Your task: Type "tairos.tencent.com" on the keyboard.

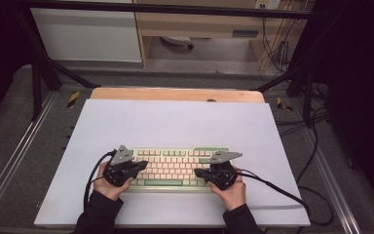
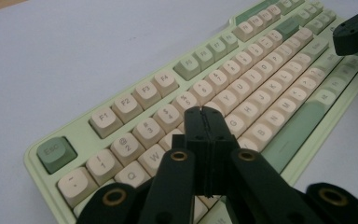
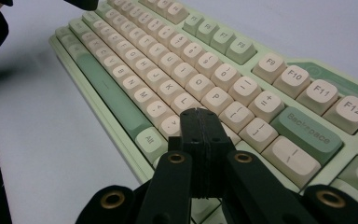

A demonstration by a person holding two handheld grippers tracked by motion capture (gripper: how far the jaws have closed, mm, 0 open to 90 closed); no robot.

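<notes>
Keyboard (image 1: 173, 169) laid on white sheet (image 1: 175, 122); left gripper (image 1: 143, 166) and right gripper (image 1: 197, 172) held over its 2 ends, jaws closed, nothing gripped.

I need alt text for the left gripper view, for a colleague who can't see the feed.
The left tool, jaws shut together with nothing between them, points at the letter rows of a pale green keyboard with cream keys. The keyboard lies on a white table surface; the right tool shows dark at the upper right.
</notes>
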